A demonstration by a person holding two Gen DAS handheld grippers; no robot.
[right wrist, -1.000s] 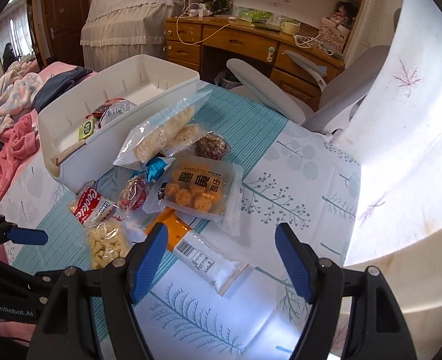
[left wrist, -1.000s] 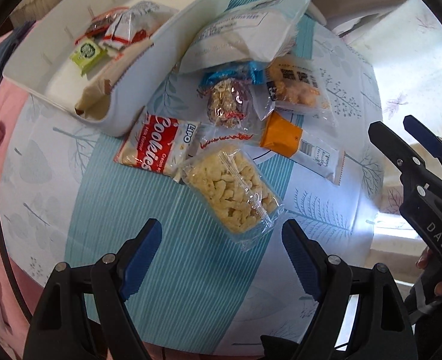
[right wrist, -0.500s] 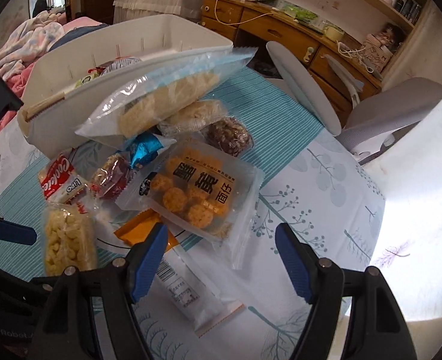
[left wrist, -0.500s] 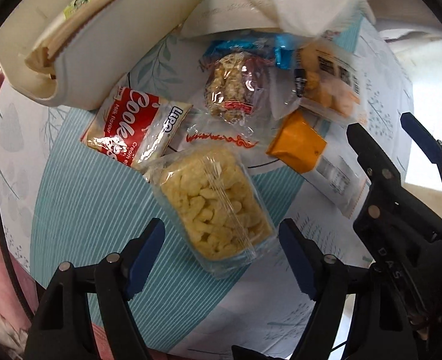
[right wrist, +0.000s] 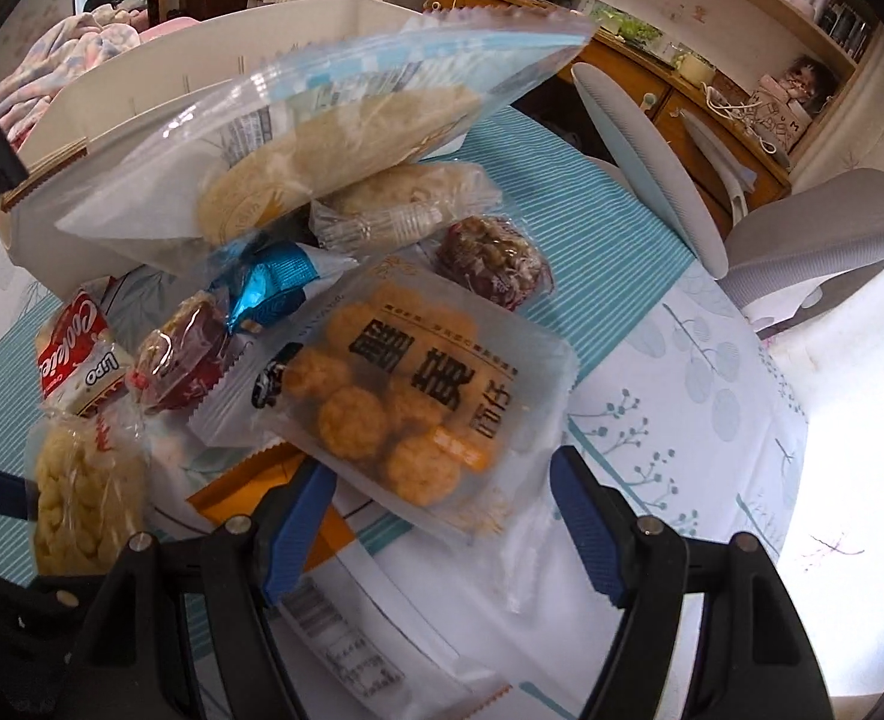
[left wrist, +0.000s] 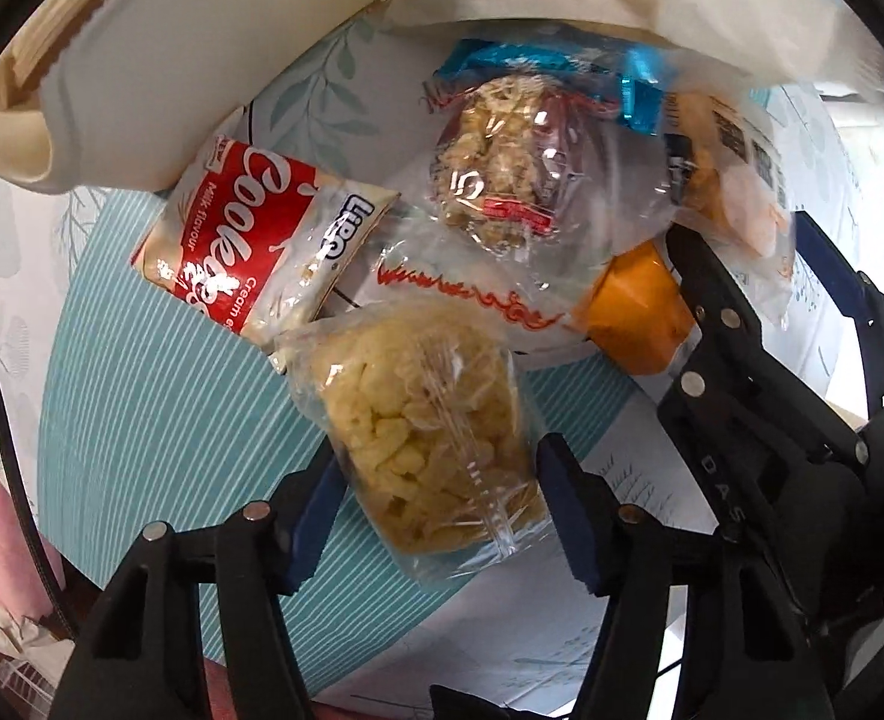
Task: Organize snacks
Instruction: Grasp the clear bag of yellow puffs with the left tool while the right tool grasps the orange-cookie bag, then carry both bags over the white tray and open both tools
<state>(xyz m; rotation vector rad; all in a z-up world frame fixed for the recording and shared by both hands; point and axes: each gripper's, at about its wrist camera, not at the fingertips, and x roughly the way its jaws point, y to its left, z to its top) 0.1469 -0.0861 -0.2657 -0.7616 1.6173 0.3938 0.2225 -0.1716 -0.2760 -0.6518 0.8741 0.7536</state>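
Left gripper [left wrist: 435,510] is being closed around the clear bag of yellow puffs [left wrist: 423,438]; its jaws are straddling the bag's near end at 6 o'clock in the left wrist view, and whether the pads are already being pressed on the film cannot be told. The bag is probably being taken first because it is lying outermost in the pile, with bare cloth on both sides for the fingers.

Right gripper [right wrist: 442,516] is being held apart, with nothing clamped. The frosted pack of round golden biscuits [right wrist: 405,402] is lying between and just beyond its fingertips, its near edge overhanging the orange-and-white packet [right wrist: 321,600], so a finger can be slid under it.

Remaining snacks are being left heaped on the leaf-print tablecloth [right wrist: 682,420]:
- red Cookies pack [left wrist: 249,246] at 10 o'clock of the puffs, tucked against the white bin [left wrist: 201,60];
- clear-wrapped cereal cluster [left wrist: 496,174] at 12 o'clock;
- large flat pouch [right wrist: 333,138] is propped on the bin's rim at 11 o'clock in the right wrist view.

The bin is judged to be the destination.
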